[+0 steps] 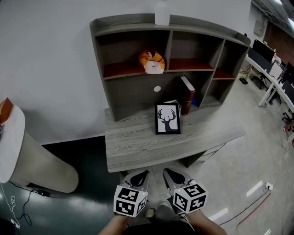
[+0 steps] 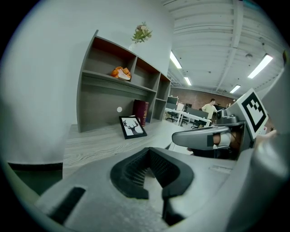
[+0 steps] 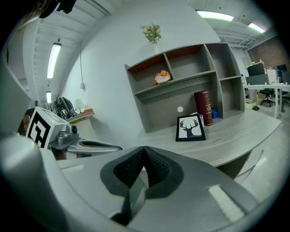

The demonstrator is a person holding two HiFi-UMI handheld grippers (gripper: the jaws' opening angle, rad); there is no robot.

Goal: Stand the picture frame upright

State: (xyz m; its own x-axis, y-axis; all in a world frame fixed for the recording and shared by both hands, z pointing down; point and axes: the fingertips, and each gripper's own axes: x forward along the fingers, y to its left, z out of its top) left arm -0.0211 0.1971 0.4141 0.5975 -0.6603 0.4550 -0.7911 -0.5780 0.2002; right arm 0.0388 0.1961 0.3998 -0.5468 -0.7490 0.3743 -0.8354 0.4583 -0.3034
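The picture frame (image 1: 167, 119) holds a black deer silhouette on white. It stands on its lower edge on the grey wood-grain desk (image 1: 133, 149), toward the back of the desktop, with its face turned toward the grippers. In the right gripper view the frame (image 3: 190, 128) appears tilted slightly back. Nothing touches its front.

Just to the right of the frame, a dark red book (image 1: 187, 95) stands on end in the lower bay of the shelf unit (image 1: 103, 59). A small blue item (image 3: 215, 113) sits beside the book; its type cannot be determined. A white round dot (image 1: 157, 88) marks the back panel above and to the left of the frame. An orange-and-white object (image 1: 151, 62) rests on the middle shelf. A white vase (image 1: 162, 13) stands on the top board and carries a small bunch of flowers (image 3: 152, 32).

The left gripper (image 1: 143, 175) and the right gripper (image 1: 169, 174) hang side by side off the near edge of the desk, well apart from the frame. Each carries its marker cube at the rear. In the left gripper view, the left gripper (image 2: 152, 168) has its jaws pressed together with nothing between them. In the right gripper view, the right gripper (image 3: 144, 165) is likewise closed and empty. Both point toward the frame.
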